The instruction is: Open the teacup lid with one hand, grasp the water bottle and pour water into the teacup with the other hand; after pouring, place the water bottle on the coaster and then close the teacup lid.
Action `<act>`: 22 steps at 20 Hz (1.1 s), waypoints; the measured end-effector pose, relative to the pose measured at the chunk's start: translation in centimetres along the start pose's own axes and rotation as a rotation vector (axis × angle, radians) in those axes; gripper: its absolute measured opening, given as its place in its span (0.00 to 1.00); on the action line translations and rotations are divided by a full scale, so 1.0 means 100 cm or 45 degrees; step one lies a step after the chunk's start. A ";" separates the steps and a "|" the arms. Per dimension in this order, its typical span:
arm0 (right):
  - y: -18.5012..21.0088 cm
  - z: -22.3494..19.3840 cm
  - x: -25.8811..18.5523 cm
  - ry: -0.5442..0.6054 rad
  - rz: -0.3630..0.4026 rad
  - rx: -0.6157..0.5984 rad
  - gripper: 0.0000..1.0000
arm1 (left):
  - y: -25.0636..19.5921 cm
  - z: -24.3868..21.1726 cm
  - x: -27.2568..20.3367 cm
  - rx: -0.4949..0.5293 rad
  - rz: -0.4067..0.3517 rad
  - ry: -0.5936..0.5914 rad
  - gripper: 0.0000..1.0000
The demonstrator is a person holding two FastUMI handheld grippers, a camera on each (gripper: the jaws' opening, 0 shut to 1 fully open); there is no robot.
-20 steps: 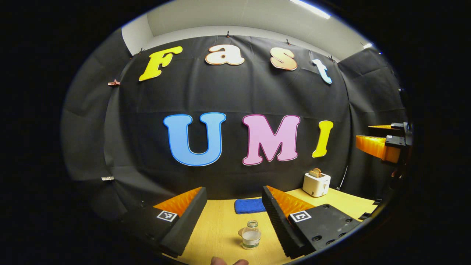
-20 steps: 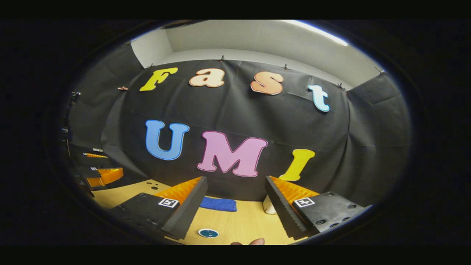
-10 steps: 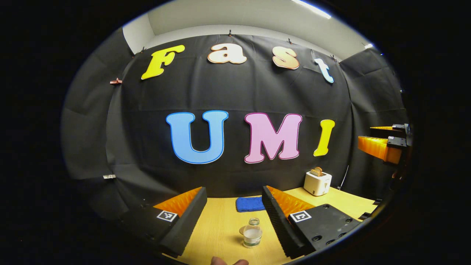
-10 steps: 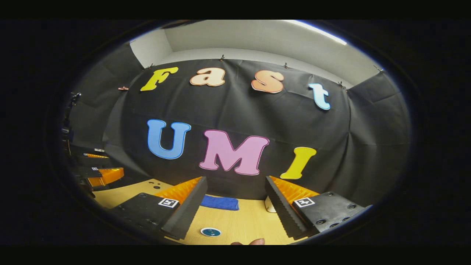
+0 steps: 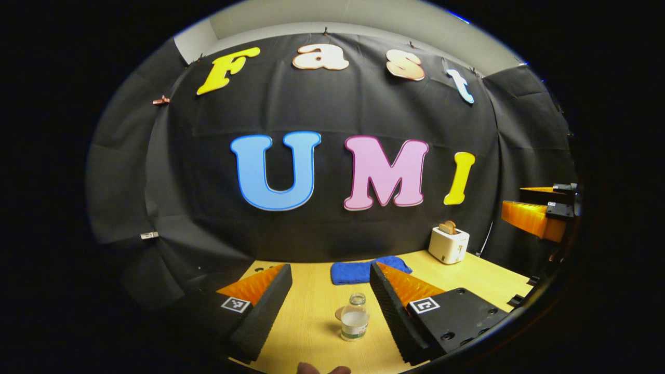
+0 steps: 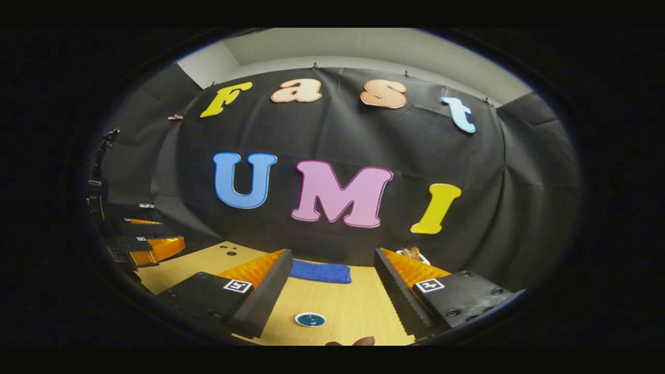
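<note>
my open left claw (image 5: 331, 311) frames the small, likely slippery water bottle (image 5: 355, 324) on the bench (image 5: 306, 322); i'd grip its middle.

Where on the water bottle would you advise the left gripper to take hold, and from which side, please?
Probably across the wide middle of the water bottle, coming in level from the front. It stands upright on the table, apart from everything, ahead of the left gripper, whose jaws stand open wider than the bottle.
</note>
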State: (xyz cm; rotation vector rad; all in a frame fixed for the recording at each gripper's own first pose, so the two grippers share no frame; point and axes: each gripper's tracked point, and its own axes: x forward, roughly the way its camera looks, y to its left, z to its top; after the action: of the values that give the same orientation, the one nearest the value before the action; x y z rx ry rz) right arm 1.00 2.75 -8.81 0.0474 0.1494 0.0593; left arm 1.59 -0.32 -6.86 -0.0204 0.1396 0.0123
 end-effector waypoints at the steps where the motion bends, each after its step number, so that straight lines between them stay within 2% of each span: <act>1: 0.000 -0.014 0.004 0.020 0.004 0.002 0.97 | 0.000 -0.011 0.003 -0.003 0.004 0.015 0.95; 5: -0.002 -0.095 0.027 0.086 0.012 0.016 0.98 | -0.014 -0.066 0.026 0.052 0.005 0.029 0.95; 10: 0.009 -0.180 0.047 0.136 0.047 0.015 0.98 | -0.034 -0.129 0.045 0.019 -0.017 0.058 0.95; 16: 0.028 -0.254 0.065 0.214 0.115 0.044 0.96 | -0.048 -0.195 0.068 0.006 -0.010 0.133 0.96; 22: 0.048 -0.305 0.068 0.340 0.240 0.045 0.87 | -0.052 -0.221 0.086 0.008 -0.002 0.168 0.95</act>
State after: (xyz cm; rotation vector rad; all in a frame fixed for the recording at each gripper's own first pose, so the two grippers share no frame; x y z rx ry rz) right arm 2.92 9.26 -39.69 0.0889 0.4131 0.2516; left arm 7.08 -5.87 -29.80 -0.0150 0.2715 0.0088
